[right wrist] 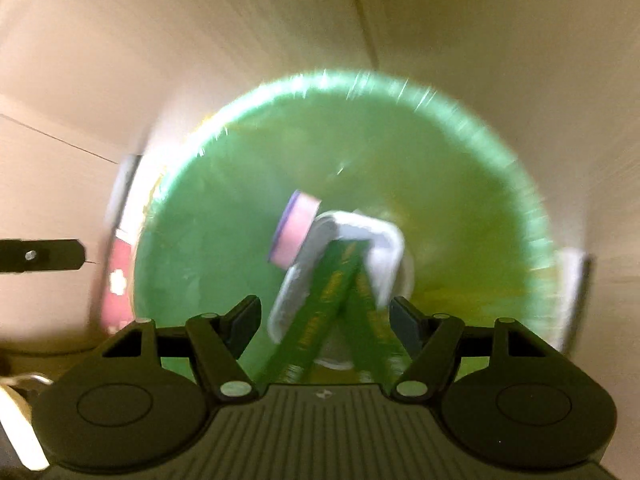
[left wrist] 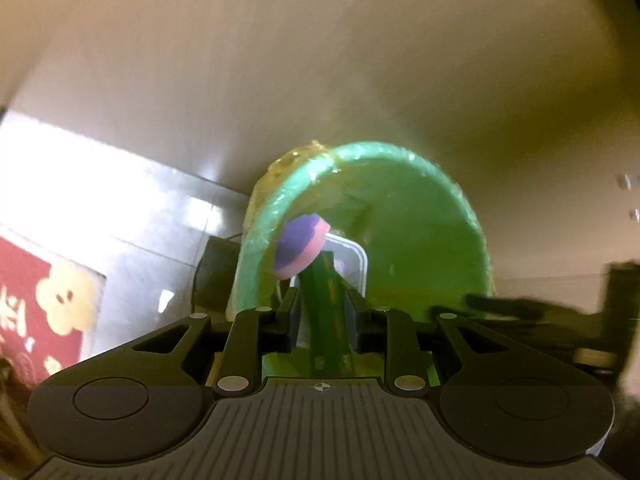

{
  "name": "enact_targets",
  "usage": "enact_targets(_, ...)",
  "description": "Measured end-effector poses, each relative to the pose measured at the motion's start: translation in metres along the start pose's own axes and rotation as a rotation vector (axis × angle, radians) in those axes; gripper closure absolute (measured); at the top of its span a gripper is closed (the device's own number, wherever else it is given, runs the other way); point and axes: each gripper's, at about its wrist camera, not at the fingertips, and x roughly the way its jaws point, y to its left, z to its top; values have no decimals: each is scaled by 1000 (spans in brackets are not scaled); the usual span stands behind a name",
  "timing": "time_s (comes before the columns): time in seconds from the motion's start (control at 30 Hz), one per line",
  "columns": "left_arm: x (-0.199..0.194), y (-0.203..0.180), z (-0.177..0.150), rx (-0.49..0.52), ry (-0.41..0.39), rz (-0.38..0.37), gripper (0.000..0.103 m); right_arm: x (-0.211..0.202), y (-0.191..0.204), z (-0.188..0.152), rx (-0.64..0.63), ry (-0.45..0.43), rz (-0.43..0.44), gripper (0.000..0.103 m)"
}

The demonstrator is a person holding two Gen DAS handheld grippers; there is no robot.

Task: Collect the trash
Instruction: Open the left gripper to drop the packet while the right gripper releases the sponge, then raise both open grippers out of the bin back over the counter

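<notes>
So the green-lined bin already has stuff in it: a clear tray, a pink-purple puck, green packets. Right claw hangs spread above them, pinching nothing. Left claw frames a packet; can't tell if it grips.

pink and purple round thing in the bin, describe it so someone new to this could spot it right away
Find the green-lined bin; among the trash at its bottom lies a clear plastic tray crossed by dark green packets. The pink and purple disc leans on that tray's left end. It is the only round, thick, two-coloured piece: purple face, pink edge.
</notes>
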Motion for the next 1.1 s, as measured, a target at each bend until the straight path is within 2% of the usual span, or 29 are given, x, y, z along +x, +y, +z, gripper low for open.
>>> enact_targets(0.13, -12, -29, 3, 68, 5, -23, 76, -67, 4, -4, -83, -120, -105, 31)
enact_targets(0.27, -35, -58, 7, 155, -12, -37, 76, -121, 6, -2, -91, -182, -144, 31)
enact_targets(0.4, -71, -91, 17, 243, -69, -105, 76, -176, 17, 2, -173, -318, -201, 31)
enact_targets(0.47, -83, -103, 23, 272, -104, -112, 76, -203, 22, 4, -231, -411, -239, 31)
enact_targets(0.53, -90, -115, 30, 293, -125, -97, 76, -217, 23, 8, -268, -456, -259, 31)
enact_targets(0.63, -97, -125, 39, 303, -120, -94, 76, -218, 20, 20, -246, -451, -247, 31)
enact_targets(0.7, -110, -139, 42, 356, -118, -132, 76, -227, 21, 26, -234, -453, -212, 33)
enact_targets(0.77, -120, -155, 44, 425, -129, -182, 76, -250, 24, 31, -272, -511, -153, 33)
enact_targets(0.87, -147, -178, 54, 505, -159, -296, 76, -287, 31, 43, -356, -620, -146, 33)
enact_targets(0.93, -165, -192, 66, 523, -203, -351, 76, -314, 27, 53, -392, -702, -145, 33)
enact_targets(1.1, -194, -219, 115, 466, -363, -395, 76, -352, -6, 90, -367, -833, -169, 33)
